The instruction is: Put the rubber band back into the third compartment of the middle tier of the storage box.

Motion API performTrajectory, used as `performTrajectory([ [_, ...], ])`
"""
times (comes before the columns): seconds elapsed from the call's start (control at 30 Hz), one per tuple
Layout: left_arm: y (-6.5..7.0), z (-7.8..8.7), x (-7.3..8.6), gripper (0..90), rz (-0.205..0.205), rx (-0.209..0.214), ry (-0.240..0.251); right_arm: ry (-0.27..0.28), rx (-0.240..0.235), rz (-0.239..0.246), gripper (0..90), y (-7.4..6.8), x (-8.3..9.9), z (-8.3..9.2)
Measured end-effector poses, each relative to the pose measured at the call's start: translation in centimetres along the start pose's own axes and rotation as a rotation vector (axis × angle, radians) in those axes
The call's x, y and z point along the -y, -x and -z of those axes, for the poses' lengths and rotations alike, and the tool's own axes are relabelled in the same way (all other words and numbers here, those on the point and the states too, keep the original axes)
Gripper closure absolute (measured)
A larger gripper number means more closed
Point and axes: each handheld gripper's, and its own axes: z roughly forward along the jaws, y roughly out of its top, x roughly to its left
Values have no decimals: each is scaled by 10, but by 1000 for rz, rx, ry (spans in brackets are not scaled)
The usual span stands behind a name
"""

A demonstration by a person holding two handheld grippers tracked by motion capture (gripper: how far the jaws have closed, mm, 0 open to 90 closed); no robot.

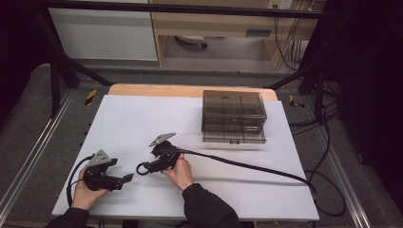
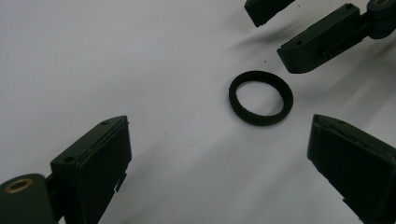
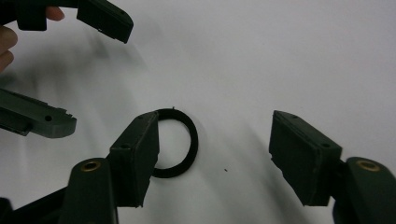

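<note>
Your right gripper (image 3: pixel 212 158) sits low over the white table sheet (image 1: pixel 142 118) with its 2 jaws apart, pressing on nothing. Its left-hand pad stands in front of the black ring (image 3: pixel 184 140), hiding part of that ring's left edge, while the other pad is well off toward the right side of the frame. In the high view this gripper (image 1: pixel 145 167) is near the centre of the lower half, and the ring (image 1: pixel 142 168) lies flat on the sheet at its tips.

Your left gripper (image 2: pixel 219 172) also stands wide apart and holds nothing. In its own view the ring (image 2: pixel 260 98) lies ahead, right of centre, nearer the right-hand pad. In the high view it (image 1: pixel 124 179) rests at the lower left, near the ring but apart from it.

You seem to be at the pick-up step, lining up on the ring, with the grasp not yet made. Next, I judge, you need the ring's band between the 2 pads before you squeeze. Whether the near pad stands inside the hoop or in front of it, I cannot tell. A flat ring may slide away if a pad nudges it sideways. A smoked clear drawer box (image 1: pixel 233 115) waits at the upper right of the sheet.
</note>
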Motion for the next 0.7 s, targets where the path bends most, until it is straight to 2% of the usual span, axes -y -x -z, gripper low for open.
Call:
performTrajectory([
  [0.03,0,0,0,61,2,0,1,0,-5,-2,410,-1,0,-1],
  [0.2,0,0,0,61,2,-2,2,-10,-9,7,487,-4,-1,-3],
  [0.23,0,0,0,61,1,-2,2,-11,-11,4,529,-6,-1,-4],
  [0.7,0,0,0,62,3,-4,3,-41,-27,-17,726,-7,3,-12],
])
